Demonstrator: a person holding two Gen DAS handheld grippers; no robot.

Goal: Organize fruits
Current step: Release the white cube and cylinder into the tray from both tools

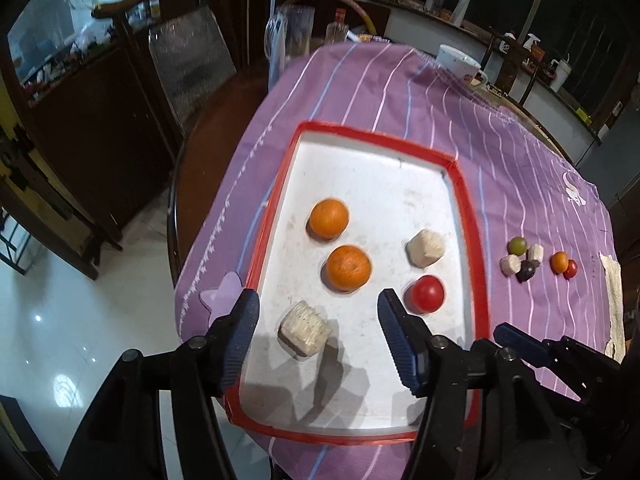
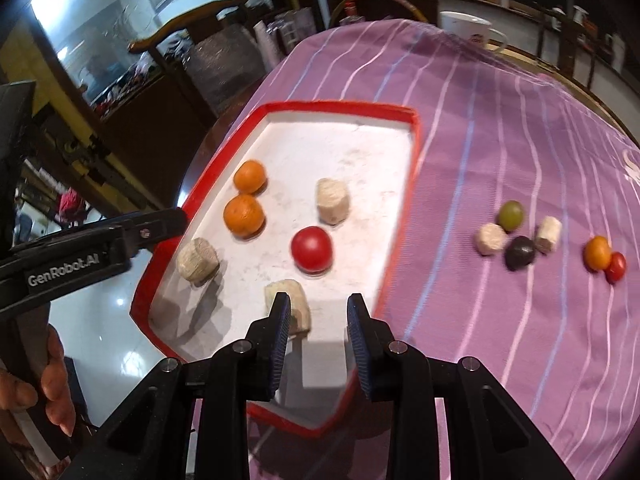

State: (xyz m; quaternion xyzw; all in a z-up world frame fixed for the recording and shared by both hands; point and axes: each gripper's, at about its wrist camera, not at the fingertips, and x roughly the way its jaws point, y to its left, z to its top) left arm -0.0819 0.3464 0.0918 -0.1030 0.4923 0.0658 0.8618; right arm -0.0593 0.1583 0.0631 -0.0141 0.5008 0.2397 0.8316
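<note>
A white tray with a red rim lies on the purple striped cloth. In it are two oranges, a red tomato and pale chunks. My left gripper hangs open above one pale chunk, its pads clear of it. My right gripper hovers over the tray's near corner, its jaws narrowly apart and empty. Another pale chunk lies half hidden behind its left finger. Small loose fruits sit on the cloth to the right.
A white mug stands at the table's far edge beside clear containers. The table drops to a tiled floor on the left, near a wooden chair. A pale towel lies at the right. A hand holds the left gripper's handle.
</note>
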